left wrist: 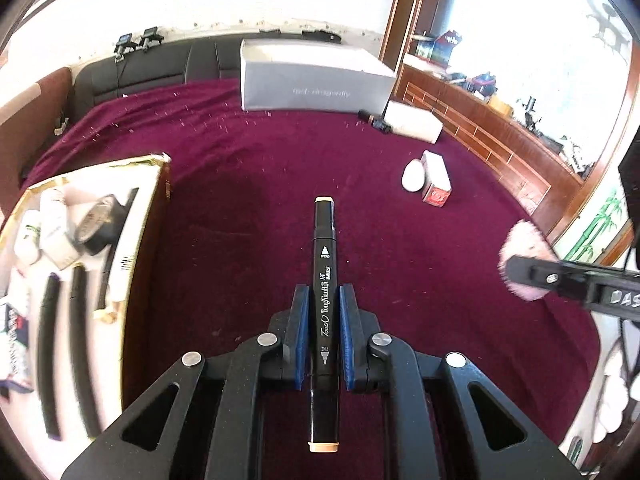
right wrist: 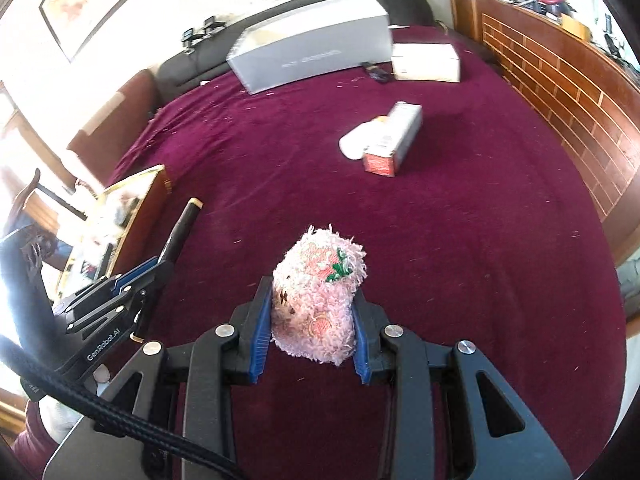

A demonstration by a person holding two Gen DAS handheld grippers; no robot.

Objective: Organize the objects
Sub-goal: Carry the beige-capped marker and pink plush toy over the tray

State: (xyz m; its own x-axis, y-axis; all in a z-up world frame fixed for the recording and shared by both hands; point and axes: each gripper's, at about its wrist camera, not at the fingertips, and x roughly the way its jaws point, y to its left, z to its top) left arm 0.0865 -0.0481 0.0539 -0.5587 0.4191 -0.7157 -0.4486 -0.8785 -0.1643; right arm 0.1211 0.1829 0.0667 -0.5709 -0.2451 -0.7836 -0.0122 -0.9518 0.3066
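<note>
My left gripper (left wrist: 324, 296) is shut on a black art marker (left wrist: 325, 264) with tan end caps, held lengthwise above the maroon cloth (left wrist: 260, 168). My right gripper (right wrist: 312, 296) is shut on a fluffy pink fabric item (right wrist: 318, 296) with embroidered patches. In the left wrist view the right gripper (left wrist: 520, 270) and the pink item (left wrist: 524, 240) show at the right edge. In the right wrist view the left gripper (right wrist: 160, 260) and the marker (right wrist: 180, 232) show at the left. An open gold-rimmed box (left wrist: 152, 216) at the left holds several markers, a tape roll and small packages.
A small white box with a red end (right wrist: 394, 140) lies beside a white oval object (right wrist: 354, 142) mid-cloth. A large grey box (right wrist: 316, 52) and a white box (right wrist: 426, 62) stand at the back, a small dark item (right wrist: 374, 71) between them. A wooden cabinet (right wrist: 560, 92) runs along the right.
</note>
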